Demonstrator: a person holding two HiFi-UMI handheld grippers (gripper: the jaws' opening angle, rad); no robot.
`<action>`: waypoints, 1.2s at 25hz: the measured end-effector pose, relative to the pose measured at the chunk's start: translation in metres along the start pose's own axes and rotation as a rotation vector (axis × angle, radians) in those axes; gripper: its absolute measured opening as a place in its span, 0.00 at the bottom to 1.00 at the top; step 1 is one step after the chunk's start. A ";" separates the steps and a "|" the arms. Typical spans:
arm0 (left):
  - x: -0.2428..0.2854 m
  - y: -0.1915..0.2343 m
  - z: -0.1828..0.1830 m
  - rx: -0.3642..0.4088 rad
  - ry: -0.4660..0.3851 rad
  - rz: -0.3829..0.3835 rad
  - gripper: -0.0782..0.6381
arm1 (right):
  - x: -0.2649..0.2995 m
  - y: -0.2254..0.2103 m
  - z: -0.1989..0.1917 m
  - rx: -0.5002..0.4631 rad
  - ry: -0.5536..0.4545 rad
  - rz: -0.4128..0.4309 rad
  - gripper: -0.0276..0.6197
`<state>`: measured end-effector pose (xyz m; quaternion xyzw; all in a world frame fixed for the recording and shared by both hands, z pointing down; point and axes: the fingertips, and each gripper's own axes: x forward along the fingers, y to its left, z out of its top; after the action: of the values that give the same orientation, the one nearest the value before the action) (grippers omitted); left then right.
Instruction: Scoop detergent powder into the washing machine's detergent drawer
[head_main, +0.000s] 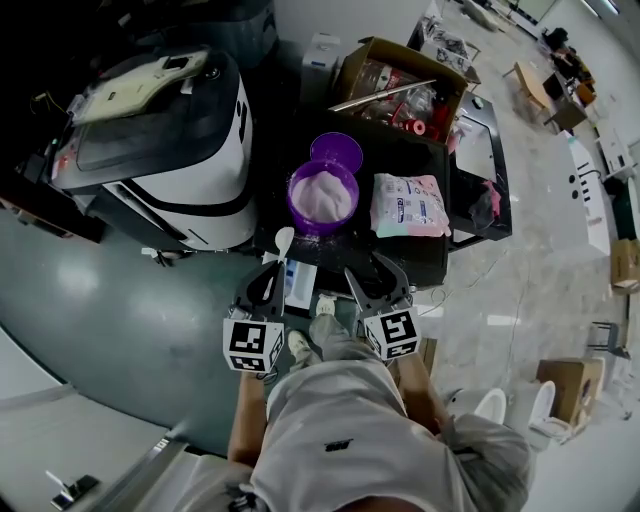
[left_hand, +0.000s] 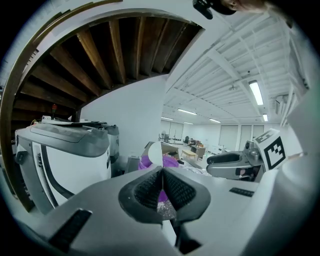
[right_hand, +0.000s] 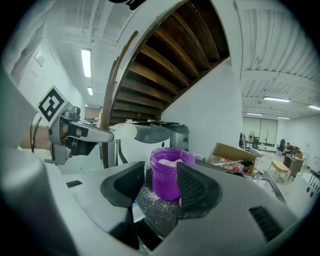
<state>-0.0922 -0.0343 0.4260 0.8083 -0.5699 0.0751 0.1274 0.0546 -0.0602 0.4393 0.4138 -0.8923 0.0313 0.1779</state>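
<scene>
Left tool (head_main: 268, 272) tight on white scoop (head_main: 283, 241); right tool (head_main: 372, 272), jaws apart

In the head view the spoon (head_main: 283, 240) shows only its white bowl; the handle is buried between the jaws of the left gripper (head_main: 272, 268). Print on the detergent bag (head_main: 410, 204), right of centre, is too small to read. In the left gripper view, at centre, the purple tub (left_hand: 172, 161) is mostly hidden behind the jaws.

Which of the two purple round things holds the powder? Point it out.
The nearer purple tub, heaped with white powder; the purple one behind it looks empty.
</scene>
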 end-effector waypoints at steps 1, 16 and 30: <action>0.005 0.002 0.001 0.002 0.005 0.002 0.13 | 0.005 -0.004 0.001 0.003 0.000 0.002 0.35; 0.092 0.013 0.019 0.040 0.124 0.035 0.13 | 0.070 -0.068 0.015 0.031 -0.005 0.081 0.35; 0.146 0.010 0.019 0.088 0.283 0.054 0.13 | 0.104 -0.106 0.013 0.064 0.010 0.141 0.35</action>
<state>-0.0521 -0.1746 0.4481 0.7787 -0.5639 0.2167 0.1690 0.0688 -0.2083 0.4533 0.3552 -0.9169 0.0744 0.1663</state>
